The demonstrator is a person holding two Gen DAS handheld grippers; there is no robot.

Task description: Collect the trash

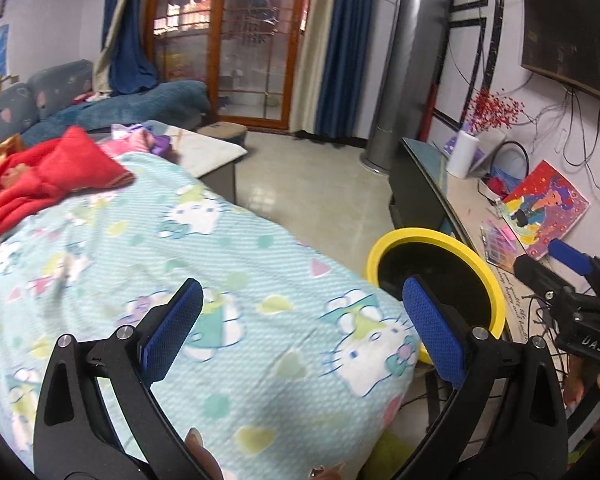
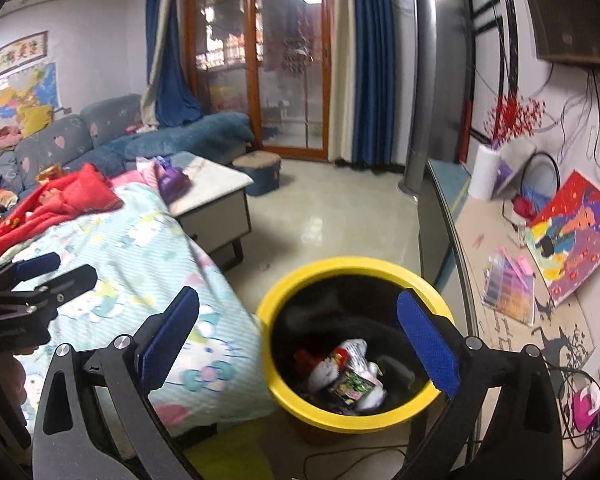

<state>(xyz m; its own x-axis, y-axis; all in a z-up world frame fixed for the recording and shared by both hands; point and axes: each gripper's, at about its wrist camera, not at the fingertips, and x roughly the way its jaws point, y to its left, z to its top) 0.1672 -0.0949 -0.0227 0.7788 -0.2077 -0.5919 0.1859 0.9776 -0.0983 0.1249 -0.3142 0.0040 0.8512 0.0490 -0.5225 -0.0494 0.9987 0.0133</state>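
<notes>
A yellow-rimmed black trash bin (image 2: pixel 276 312) stands on the floor beside the table; it also shows in the left wrist view (image 1: pixel 496 292). Inside lie several crumpled wrappers (image 2: pixel 350 372). My right gripper (image 2: pixel 300 336) is open and empty, held above the bin's opening. My left gripper (image 1: pixel 300 328) is open and empty over the cartoon-cat cloth (image 1: pixel 188 240) covering the table. Each gripper appears at the edge of the other's view: the right one in the left wrist view (image 1: pixel 572 276), the left one in the right wrist view (image 2: pixel 40 276).
Red clothes (image 1: pixel 48 176) lie at the far end of the cloth. A low cabinet (image 2: pixel 496 240) along the right wall holds a paper roll (image 2: pixel 486 172), a painting (image 2: pixel 572 240) and cables. A sofa (image 2: pixel 100 136) and coffee table (image 2: pixel 216 192) stand behind.
</notes>
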